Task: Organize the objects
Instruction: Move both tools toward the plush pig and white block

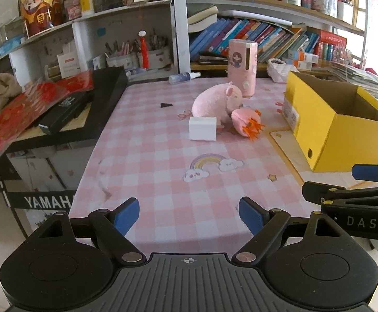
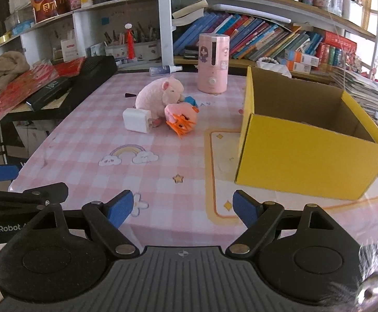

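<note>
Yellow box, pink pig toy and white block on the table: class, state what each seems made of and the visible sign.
Yellow box: probably cardboard, brown matt inside, folded edges.
Pink pig toy: plush fabric, fuzzy surface.
White block: likely smooth plastic, slight sheen; uncertain.

shelves: crowded with books | table: pink checked cloth | light: bright daylight, right side

The table wears a pink checked cloth printed with a rainbow and clouds. On it lie a pink plush pig, a white block touching its front, and a pink toy with orange spikes (all bunched together mid-table). Behind them stand a pink cylinder and a lying spray bottle; an open yellow box sits right.
</note>
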Demonstrator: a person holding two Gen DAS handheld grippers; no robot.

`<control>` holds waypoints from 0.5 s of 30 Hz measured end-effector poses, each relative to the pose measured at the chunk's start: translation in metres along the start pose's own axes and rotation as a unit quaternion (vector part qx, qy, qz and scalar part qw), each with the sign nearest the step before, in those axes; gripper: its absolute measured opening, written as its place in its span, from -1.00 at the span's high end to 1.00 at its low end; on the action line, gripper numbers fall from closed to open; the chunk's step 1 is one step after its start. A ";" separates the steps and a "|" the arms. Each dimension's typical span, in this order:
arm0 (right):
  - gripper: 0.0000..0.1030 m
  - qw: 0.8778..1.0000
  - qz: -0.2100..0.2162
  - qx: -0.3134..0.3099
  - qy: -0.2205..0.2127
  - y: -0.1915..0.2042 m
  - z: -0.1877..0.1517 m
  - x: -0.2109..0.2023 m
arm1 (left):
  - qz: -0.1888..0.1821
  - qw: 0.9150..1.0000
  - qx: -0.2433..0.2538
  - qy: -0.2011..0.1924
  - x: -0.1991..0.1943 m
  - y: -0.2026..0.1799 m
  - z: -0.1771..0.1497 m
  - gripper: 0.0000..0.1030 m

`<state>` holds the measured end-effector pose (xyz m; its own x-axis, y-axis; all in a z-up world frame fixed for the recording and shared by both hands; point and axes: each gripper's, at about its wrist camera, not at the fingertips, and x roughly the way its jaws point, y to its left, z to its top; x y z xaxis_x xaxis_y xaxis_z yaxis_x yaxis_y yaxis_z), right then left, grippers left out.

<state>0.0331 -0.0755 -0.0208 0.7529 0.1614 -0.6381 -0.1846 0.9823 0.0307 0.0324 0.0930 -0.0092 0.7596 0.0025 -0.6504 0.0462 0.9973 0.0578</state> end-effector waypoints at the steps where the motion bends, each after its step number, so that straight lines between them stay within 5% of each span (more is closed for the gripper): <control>1: -0.59 1.000 0.002 -0.001 -0.001 -0.001 0.004 0.004 | 0.001 1.000 -0.001 -0.002 0.003 0.000 0.004 -0.67; 15: -0.57 0.999 0.027 -0.027 -0.022 -0.021 0.064 0.059 | 0.019 0.999 -0.027 -0.011 0.049 -0.004 0.050 -0.67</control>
<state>0.1217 -0.0804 -0.0098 0.7674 0.2188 -0.6027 -0.2588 0.9657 0.0210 0.1014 0.0854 -0.0034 0.7741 0.0403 -0.6317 -0.0177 0.9990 0.0421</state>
